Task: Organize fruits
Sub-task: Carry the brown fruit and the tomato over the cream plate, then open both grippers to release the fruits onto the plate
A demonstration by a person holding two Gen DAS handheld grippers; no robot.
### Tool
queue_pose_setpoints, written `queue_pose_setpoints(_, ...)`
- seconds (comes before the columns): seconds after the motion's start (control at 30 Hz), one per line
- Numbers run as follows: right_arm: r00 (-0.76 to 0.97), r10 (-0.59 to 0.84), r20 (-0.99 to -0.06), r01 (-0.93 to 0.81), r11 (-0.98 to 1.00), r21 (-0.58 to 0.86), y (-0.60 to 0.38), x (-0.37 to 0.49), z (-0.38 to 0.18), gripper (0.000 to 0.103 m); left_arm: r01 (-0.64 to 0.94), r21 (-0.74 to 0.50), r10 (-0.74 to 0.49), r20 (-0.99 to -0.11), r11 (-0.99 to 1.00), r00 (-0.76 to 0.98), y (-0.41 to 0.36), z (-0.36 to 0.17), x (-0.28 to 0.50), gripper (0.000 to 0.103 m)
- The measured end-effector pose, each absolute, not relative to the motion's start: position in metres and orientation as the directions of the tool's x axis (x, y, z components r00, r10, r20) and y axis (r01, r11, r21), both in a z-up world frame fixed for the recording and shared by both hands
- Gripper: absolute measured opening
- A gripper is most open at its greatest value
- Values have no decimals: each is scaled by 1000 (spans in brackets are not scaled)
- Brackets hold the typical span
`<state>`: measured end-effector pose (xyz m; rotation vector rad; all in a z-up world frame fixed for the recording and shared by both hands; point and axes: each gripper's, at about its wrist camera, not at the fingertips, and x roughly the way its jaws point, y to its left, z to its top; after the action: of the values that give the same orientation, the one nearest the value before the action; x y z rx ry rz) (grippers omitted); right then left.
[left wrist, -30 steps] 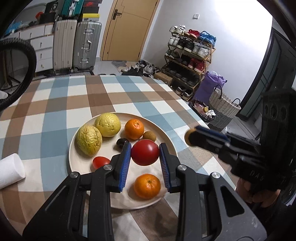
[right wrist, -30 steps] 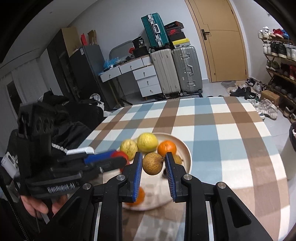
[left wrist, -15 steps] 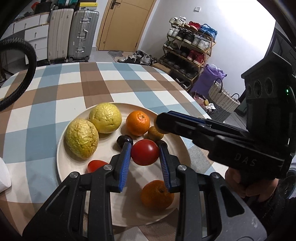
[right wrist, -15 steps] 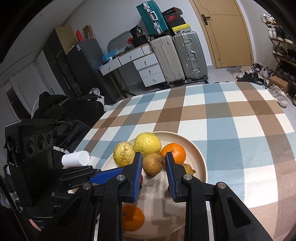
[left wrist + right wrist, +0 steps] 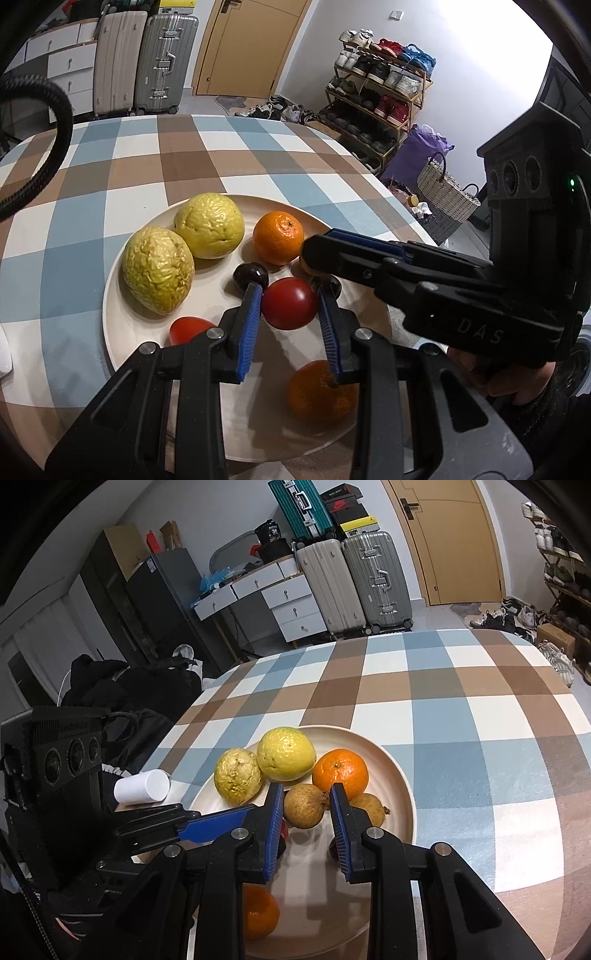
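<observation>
The cream plate [image 5: 122, 266] sits on the checked counter [image 5: 177, 162] and now fills more of both views than a second ago, both grippers having dropped closer to it; the left gripper [image 5: 290, 306] has its blue fingers [image 5: 248, 325] pressed against either side of the red tomato [image 5: 289, 303] near the plate's middle, where earlier they only framed it from above with slack; the right gripper [image 5: 306, 806] is clamped on a brown round fruit [image 5: 303, 805], which a second ago hung above the counter short of the plate and is now low over the plate's 3 o'clock part, just beside a second brown fruit [image 5: 367, 806] and the orange [image 5: 340, 773] at 1 o'clock; whether it touches the plate I cannot tell; in the left view the right gripper has swung in from 3 o'clock to reach across over the plate; two wrinkled yellow fruits [image 5: 184, 254] lie touching at 10 o'clock, a dark plum [image 5: 250, 275] at the left fingertip, a smaller tomato [image 5: 190, 328] at 7 o'clock, another orange [image 5: 317, 391] at 5 o'clock; a white cup [image 5: 142, 786] lies on its side off the plate at 9 o'clock.
</observation>
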<state>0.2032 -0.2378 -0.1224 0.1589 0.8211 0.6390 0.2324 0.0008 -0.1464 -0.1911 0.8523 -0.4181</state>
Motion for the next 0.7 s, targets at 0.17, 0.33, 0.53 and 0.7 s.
queue_pose_setpoints(0.17, 508, 583, -634, -447, 808, 384, -241, 206, -125, 28, 258, -325, -415, -682, 910, 603, 3, -147, 233, 28)
queue_pose_setpoints(0.33, 528, 582, -619, -445, 810, 382, -244, 203, -119, 32, 255, -324, -411, -672, 911, 616, 5, -140, 230, 29)
queue_pose_setpoints(0.53, 600, 586, -545, -447, 810, 379, -257, 184, -90, 43, 258, -303, -397, -656, 918, 642, 5, -123, 218, 34)
queue_pose_setpoints(0.7, 668, 575, -472, -450, 817, 359, -271, 159, -60, 51, 253, -286, -380, -623, 924, 683, 4, -100, 196, 49)
